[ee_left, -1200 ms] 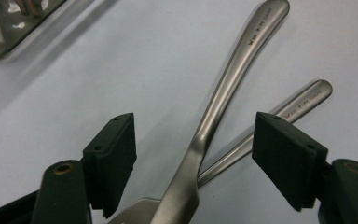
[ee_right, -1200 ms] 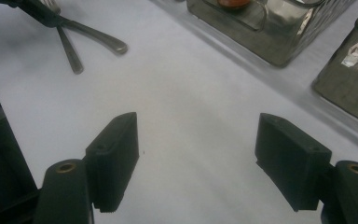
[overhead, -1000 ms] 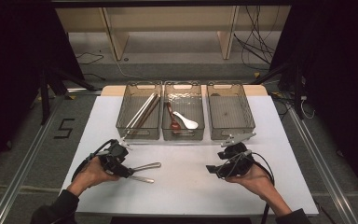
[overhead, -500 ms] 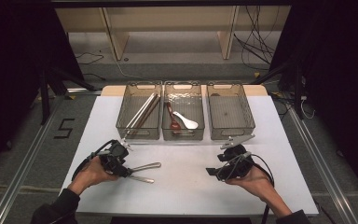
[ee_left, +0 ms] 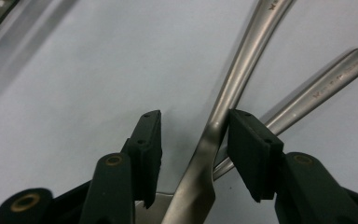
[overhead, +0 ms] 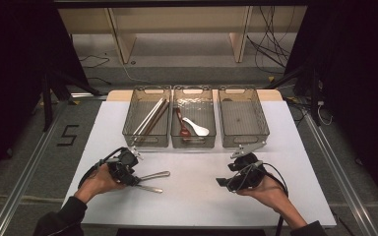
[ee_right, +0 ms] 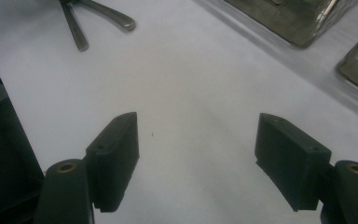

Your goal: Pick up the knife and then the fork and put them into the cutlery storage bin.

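Observation:
Two metal utensils lie on the white table (overhead: pixel 197 201) at the front left, handles pointing right: one handle (overhead: pixel 157 174) and a second (overhead: pixel 150 189) just nearer. My left gripper (overhead: pixel 136 179) sits over their left ends. In the left gripper view it (ee_left: pixel 193 126) is open, and one handle (ee_left: pixel 235 74) passes between the jaws, touching the right pad (ee_left: pixel 249 144). The other handle (ee_left: pixel 321 84) runs behind that pad. My right gripper (overhead: pixel 222 182) rests at the front right, open (ee_right: pixel 198 140) over bare table, pointing left toward the two handles (ee_right: pixel 114 17).
Three clear bins stand in a row at the back. The left bin (overhead: pixel 128 130) holds long sticks (overhead: pixel 150 117). The middle bin (overhead: pixel 193 143) holds a dark red spoon (overhead: pixel 181 125) and a white spoon (overhead: pixel 197 128). The right bin (overhead: pixel 243 140) has nothing in it.
The right gripper has drifted very slightly toward the near edge. The left gripper and the two utensils have stayed where they were.

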`<move>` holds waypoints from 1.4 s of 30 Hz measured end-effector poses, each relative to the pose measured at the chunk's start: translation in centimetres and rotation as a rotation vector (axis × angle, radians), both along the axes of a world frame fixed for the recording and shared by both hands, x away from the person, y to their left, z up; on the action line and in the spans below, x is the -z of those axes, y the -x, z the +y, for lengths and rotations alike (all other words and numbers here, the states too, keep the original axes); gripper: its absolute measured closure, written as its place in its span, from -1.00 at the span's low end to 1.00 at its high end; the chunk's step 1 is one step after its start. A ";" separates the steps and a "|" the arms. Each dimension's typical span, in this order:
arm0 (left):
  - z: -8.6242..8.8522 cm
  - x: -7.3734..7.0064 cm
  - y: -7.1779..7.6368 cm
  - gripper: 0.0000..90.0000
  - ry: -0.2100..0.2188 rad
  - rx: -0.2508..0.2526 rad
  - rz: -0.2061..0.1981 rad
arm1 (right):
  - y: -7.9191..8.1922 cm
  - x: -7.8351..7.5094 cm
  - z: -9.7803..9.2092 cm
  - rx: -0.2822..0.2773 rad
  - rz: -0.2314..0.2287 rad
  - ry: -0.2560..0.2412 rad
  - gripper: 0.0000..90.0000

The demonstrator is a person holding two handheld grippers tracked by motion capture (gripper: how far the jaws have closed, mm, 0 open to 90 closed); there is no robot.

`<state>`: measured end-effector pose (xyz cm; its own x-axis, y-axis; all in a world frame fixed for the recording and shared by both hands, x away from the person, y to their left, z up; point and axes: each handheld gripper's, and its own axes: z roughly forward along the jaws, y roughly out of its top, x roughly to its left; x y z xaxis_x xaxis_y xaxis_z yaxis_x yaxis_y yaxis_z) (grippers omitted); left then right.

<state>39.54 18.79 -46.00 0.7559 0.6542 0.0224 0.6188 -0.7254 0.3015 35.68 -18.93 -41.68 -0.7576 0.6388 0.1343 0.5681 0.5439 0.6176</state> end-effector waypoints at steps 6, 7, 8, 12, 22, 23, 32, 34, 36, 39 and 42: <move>-0.7 0.0 -0.3 0.33 -0.019 0.040 0.020 | -0.1 0.0 0.0 -0.001 -0.002 0.005 -0.30; -0.7 0.1 -0.3 0.38 -0.011 0.045 0.029 | -0.1 0.0 0.0 0.000 -0.002 0.005 -0.30; -0.8 0.2 -0.3 0.42 -0.011 0.043 0.031 | -0.1 0.0 0.0 -0.001 -0.002 0.005 -0.30; -0.9 0.3 -0.5 0.47 -0.024 0.038 0.043 | 0.0 0.0 0.0 -0.004 -0.004 0.006 -0.30; -1.5 0.3 -0.6 0.51 -0.068 0.048 0.054 | -0.1 0.1 0.2 -0.010 -0.001 0.013 -0.27; -1.5 0.3 -0.6 0.51 -0.066 0.051 0.057 | -0.1 0.1 0.2 -0.009 -0.001 0.013 -0.27; -1.6 0.2 -0.6 0.73 -0.048 0.084 0.063 | -0.1 0.1 0.2 -0.004 0.002 0.010 -0.27; -1.4 0.2 -0.7 0.77 -0.029 0.079 0.063 | -0.1 0.1 0.2 -0.005 0.002 0.010 -0.26; -1.3 0.1 -0.9 0.78 -0.014 0.061 0.075 | -0.2 0.0 0.2 -0.005 0.000 0.011 -0.26; -1.2 0.1 -1.1 0.79 0.001 0.051 0.097 | -0.2 0.0 0.1 -0.001 0.001 0.009 -0.26; -1.1 0.1 -1.2 0.79 0.005 0.043 0.107 | -0.3 0.0 0.0 -0.001 0.002 0.009 -0.26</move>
<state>40.72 17.74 -46.06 0.7809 0.6214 -0.0634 0.6164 -0.7502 0.2392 35.94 -18.91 -41.70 -0.7578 0.6393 0.1301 0.5688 0.5498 0.6117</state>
